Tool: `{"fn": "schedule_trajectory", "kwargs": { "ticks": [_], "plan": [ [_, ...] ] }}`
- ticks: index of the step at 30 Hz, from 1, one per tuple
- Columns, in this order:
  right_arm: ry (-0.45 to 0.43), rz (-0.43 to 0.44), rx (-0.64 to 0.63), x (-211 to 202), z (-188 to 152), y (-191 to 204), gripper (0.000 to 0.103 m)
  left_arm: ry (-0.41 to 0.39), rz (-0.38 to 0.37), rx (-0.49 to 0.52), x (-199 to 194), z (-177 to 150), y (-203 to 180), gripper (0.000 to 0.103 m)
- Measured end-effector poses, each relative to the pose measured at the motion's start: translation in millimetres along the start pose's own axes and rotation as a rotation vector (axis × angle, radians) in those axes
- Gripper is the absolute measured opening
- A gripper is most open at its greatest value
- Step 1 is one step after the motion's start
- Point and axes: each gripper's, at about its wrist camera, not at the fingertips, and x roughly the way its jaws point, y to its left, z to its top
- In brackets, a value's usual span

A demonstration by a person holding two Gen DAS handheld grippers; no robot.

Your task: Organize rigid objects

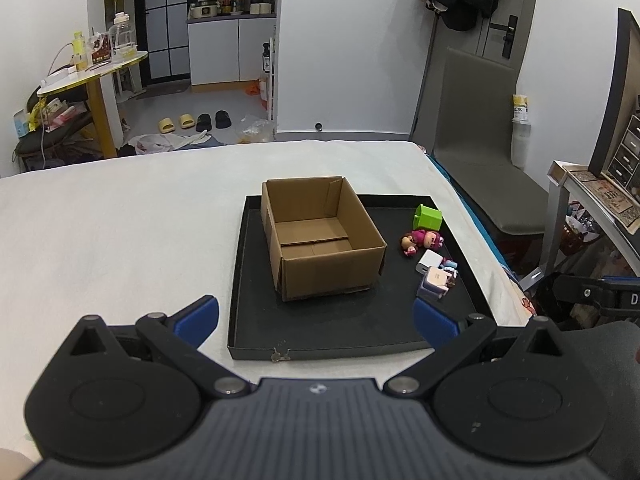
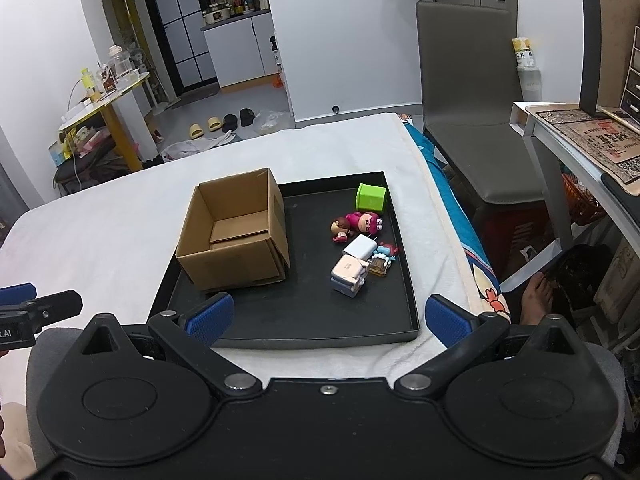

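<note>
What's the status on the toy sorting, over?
Left gripper open, empty; right gripper open, empty. Cardboard box empty on black tray. Green cube, pink figure, white chargers loose beside it. Nothing blocking.

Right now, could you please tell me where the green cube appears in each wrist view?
Left wrist: the green cube sits right of centre, at the tray's far right corner.
Right wrist: it sits just above centre, in that same corner.
Shared landmark: the cardboard box lies to its left in both.
</note>
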Motion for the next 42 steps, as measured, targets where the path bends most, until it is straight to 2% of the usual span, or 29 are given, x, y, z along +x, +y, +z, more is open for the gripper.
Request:
{"fn": "schedule_trajectory", "kwargs": {
  "ticks": [11, 19, 24, 39, 42],
  "plan": [
    [-0.005, -0.007, -0.001, 1, -1, 1, 0.103, 0.001, 0.031, -0.008, 2, -1, 1, 0.103],
    [-0.003, -0.01, -0.003, 2, -2, 1, 0.103, 0.03, 0.02, -0.002, 6, -3, -2, 0.103],
    [-0.004, -0.012, -0.004, 2, -2, 0, 0.103, 0.047, 0.046, -0.004, 9, -3, -2, 0.103],
    [-0.001, -0.01, -0.01, 6, -4, 4, 0.103, 0.007, 0.081, -0.01, 11, -5, -1, 0.103],
    [0.0, -0.007, -0.013, 9, -5, 4, 0.103, 0.017, 0.06, -0.032, 16, -5, 2, 0.103]
  ]
}}
